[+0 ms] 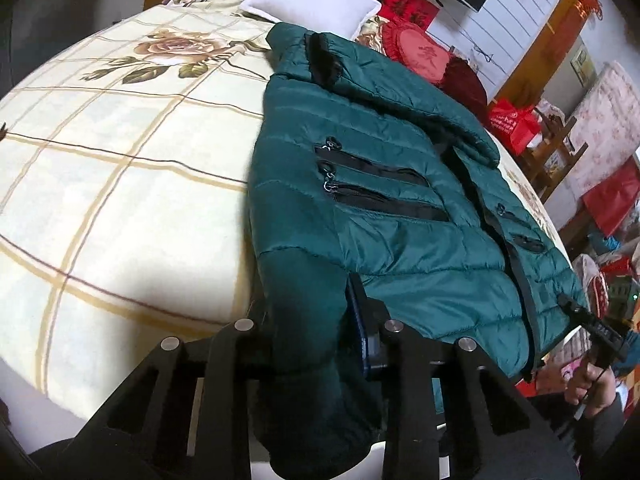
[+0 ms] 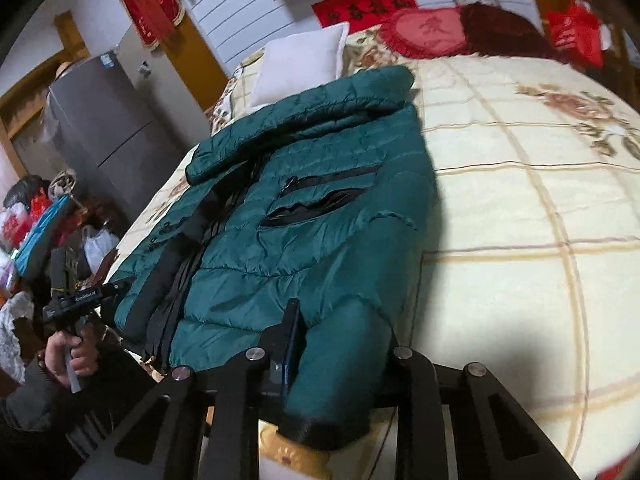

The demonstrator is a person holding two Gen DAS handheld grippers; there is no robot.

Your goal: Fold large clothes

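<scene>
Gripping the green puffer jacket (image 1: 400, 216) at both lower sleeve ends, with the garment spread face up along one side of the bed (image 1: 120, 160). Left tongs (image 1: 316, 320) clamped on a sleeve (image 1: 304, 340) that bunches thick between the fingers; right tongs (image 2: 340, 332) likewise pinching the other sleeve (image 2: 340, 360) near its dark cuff. Judged as an early step: body laid out, front zip closed, hood or collar folded down toward the white pillow (image 1: 316, 0), sleeves not yet brought in.

Next move, most likely: carrying each sleeve inward across the chest, then doubling the body. Calls for a lift high enough to clear the padded bulk, a steady pinch so the slick shell does not slide out, and a flat placement over the pocket zips (image 1: 380, 188).

Shell: smooth, slightly glossy, nylon-like fabric quilted in horizontal channels, puffy and springy, probably inclined to rebound after a fold. Black zip tapes slanting across the chest, black placket (image 1: 516, 264) running down the middle. Bedspread soft, matte, cream with tan checks and printed roses. Red heart-shaped cushion (image 2: 424, 30) with frilled edge beyond the jacket.
</scene>
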